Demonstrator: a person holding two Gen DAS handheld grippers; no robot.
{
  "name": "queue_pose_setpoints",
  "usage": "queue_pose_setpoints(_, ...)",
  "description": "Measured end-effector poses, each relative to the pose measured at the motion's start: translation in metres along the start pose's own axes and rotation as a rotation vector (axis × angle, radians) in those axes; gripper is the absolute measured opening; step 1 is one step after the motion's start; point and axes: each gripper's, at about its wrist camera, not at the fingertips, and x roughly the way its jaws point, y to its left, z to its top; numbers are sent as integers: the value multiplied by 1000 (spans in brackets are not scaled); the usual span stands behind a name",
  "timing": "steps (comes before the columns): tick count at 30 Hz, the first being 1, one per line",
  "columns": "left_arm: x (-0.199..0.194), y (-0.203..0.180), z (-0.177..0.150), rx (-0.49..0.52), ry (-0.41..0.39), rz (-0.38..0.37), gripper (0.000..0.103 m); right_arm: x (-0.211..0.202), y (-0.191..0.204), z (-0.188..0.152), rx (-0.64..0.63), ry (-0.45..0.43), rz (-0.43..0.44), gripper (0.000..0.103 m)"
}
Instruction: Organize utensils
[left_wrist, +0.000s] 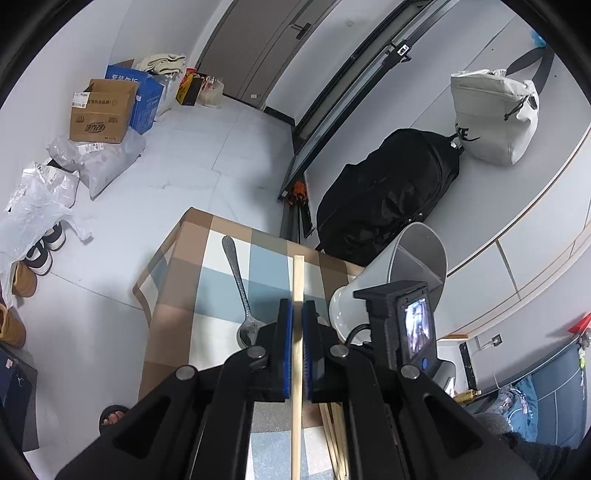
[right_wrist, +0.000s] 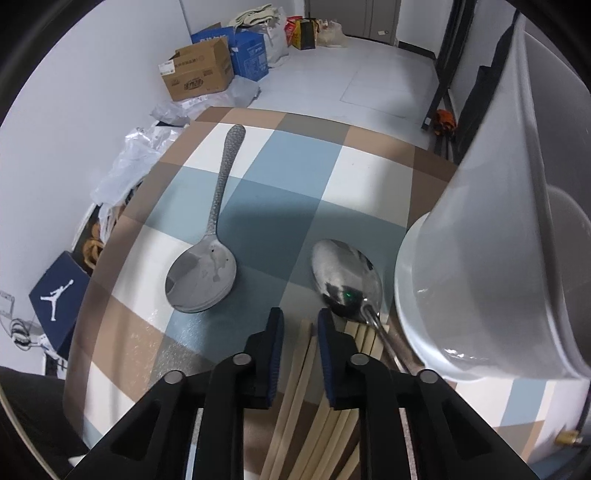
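One pale wooden chopstick (left_wrist: 297, 280) clamped in left gripper (left_wrist: 297, 314), lifted above checked table (right_wrist: 354, 173). Right gripper (right_wrist: 301, 325) parted over remaining chopsticks (right_wrist: 295, 398). Next, probably: tipping into white divided holder (left_wrist: 402, 273).

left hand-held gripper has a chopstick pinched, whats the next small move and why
Probably swing the left hand-held gripper right and up toward the white holder's open mouth, tip first. Its blue pads are shut on one chopstick, lifted off the checked table, and the divided holder sits just to its right. The other chopsticks lie under the open right hand-held gripper.
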Motion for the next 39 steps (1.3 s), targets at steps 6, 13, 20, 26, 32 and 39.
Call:
queue_pose_setpoints(6, -2, 3, 1, -5, -13, 7, 1, -3, 6, -6, -58, -16, -27, 6)
queue_pose_setpoints(13, -8, -5, 2, 24, -54, 21, 1, -45, 4, -13, -51, -158, 30, 6)
queue_pose_setpoints(20, -12, -23, 10, 63, -133, -1, 1, -114, -11, -25, -26, -369, 96, 6)
queue_pose_setpoints(26, -16, -46, 22, 107, -217, -28, 1, -151, -28, -28, 2, -515, 126, 5)
queue_pose_setpoints(32, -16, -75, 33, 198, -303, -66, 1, -196, -55, -28, 35, -647, 157, 5)
queue_pose_setpoints(39, -13, -107, 54, 274, -408, -160, 1, -236, -83, -15, 52, -731, 160, 5)
